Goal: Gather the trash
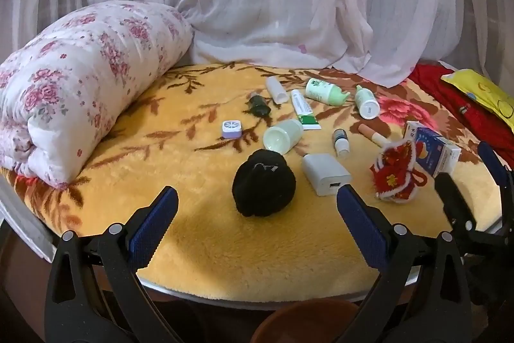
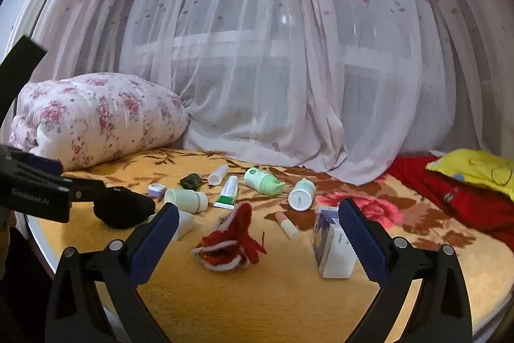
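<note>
Small items lie scattered on a yellow floral blanket (image 1: 199, 233). A black balled sock (image 1: 263, 182) lies just ahead of my open, empty left gripper (image 1: 257, 201). A red-and-white knitted piece (image 1: 396, 174) and a blue-white carton (image 1: 432, 150) lie to its right. In the right wrist view my right gripper (image 2: 258, 216) is open and empty over the knitted piece (image 2: 229, 241), with the carton (image 2: 332, 245) by its right finger. Bottles, a tube (image 2: 228, 192) and a white charger (image 1: 326, 174) lie beyond.
A rolled floral quilt (image 1: 74, 85) lies at the left. A sheer net curtain (image 1: 273, 5) hangs behind. A red cloth (image 2: 462, 198) and yellow pillow (image 2: 475, 166) are at the right. A brown round container rim (image 1: 305, 323) shows below the bed edge.
</note>
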Available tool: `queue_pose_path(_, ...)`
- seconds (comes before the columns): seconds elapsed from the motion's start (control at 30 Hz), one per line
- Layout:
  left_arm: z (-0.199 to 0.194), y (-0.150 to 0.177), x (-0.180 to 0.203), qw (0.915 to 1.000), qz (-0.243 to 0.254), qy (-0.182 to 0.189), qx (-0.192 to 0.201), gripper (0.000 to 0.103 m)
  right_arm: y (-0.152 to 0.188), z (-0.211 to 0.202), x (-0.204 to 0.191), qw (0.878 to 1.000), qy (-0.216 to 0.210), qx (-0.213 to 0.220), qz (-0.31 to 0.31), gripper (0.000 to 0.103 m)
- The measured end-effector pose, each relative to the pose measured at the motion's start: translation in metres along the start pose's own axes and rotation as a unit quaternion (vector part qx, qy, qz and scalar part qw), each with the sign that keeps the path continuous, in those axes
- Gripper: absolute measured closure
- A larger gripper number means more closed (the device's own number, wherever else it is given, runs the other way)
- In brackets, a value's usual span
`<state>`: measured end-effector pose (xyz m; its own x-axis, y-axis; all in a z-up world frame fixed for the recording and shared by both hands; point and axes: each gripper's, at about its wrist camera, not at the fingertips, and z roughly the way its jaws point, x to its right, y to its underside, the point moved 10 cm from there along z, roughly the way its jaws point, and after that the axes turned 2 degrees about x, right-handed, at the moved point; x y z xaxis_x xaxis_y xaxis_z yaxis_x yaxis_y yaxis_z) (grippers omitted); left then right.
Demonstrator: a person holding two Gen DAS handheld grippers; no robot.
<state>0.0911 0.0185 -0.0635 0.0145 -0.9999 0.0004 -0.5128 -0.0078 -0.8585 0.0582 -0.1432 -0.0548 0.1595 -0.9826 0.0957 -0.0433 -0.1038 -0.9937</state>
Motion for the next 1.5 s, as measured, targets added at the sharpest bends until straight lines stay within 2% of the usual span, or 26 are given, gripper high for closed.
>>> queue_pose_path(0.53,0.003,0.006,-0.002,0.9999,-0.001,-0.007,-0.010,0.006,-0.001,0.000,-0.006,1.000,-0.005,0.001,-0.021,0.005)
queue_pose_path(1.5,0.003,0.006,-0.001,0.9999,-0.003,-0.008,-0.012,0.006,0.001,0.000,-0.011,1.000,-0.004,0.000,-0.023,0.005)
